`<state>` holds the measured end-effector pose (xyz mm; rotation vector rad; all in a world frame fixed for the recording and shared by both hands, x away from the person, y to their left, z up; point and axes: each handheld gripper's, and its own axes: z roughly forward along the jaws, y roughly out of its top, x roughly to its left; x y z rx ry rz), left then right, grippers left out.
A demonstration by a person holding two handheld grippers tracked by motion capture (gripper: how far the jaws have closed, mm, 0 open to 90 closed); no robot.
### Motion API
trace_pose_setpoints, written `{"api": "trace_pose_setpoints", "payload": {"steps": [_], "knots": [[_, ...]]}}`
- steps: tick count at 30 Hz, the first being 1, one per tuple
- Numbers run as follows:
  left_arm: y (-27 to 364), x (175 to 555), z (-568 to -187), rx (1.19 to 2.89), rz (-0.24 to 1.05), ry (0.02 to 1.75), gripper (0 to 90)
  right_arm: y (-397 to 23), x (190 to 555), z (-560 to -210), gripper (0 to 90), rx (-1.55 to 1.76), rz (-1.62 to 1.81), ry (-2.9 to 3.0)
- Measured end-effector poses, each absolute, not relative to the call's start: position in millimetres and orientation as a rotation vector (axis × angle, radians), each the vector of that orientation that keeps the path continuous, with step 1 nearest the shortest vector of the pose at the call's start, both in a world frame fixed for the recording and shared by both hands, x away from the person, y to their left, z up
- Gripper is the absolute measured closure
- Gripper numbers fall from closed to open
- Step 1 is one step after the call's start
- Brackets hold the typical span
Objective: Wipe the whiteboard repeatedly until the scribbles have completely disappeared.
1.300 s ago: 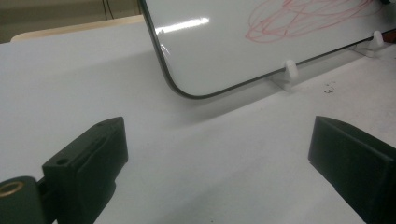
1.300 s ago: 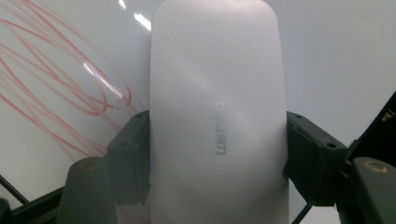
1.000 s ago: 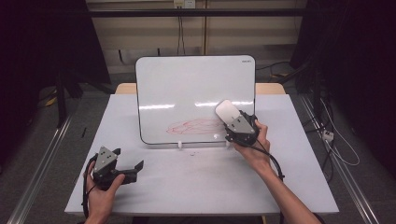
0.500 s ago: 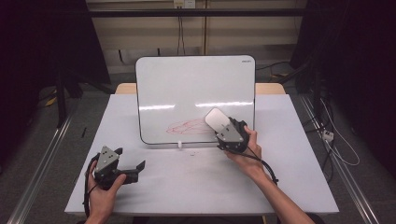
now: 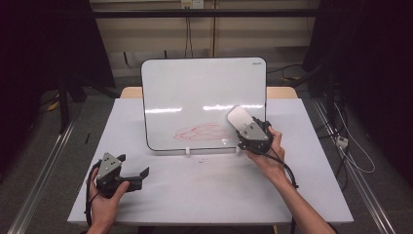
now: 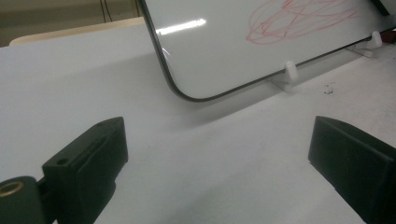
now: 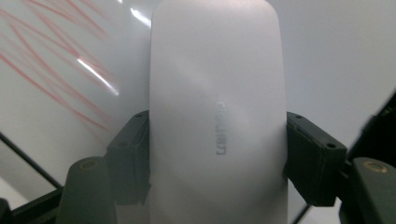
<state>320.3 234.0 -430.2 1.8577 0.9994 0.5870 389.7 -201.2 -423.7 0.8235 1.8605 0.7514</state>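
Item: white eraser (image 7: 217, 126), pinched by the right gripper (image 5: 249, 132) against the whiteboard (image 5: 204, 92), right of the red scribble (image 5: 202, 131). Left gripper (image 5: 135, 176) spread, resting on the table (image 5: 302, 185). Risk: hard wiping could topple the board (propped on small feet).

Right gripper (image 5: 242, 127) raised, jaws clamped; left gripper (image 5: 141, 174) low (jaws wide apart).
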Motion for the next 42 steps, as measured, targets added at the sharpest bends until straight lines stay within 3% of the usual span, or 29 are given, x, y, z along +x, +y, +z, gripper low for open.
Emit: {"api": "trace_pose_setpoints", "payload": {"steps": [13, 42], "knots": [[233, 320, -429, 1.855, 0.599, 1.002, 4.8, -222, 385, -425, 31.8, 0.939, 0.746, 1.777], [231, 321, -429, 1.859, 0.596, 0.994, 4.8, -141, 389, -430, 31.5, 0.814, 0.744, 1.85]]}}
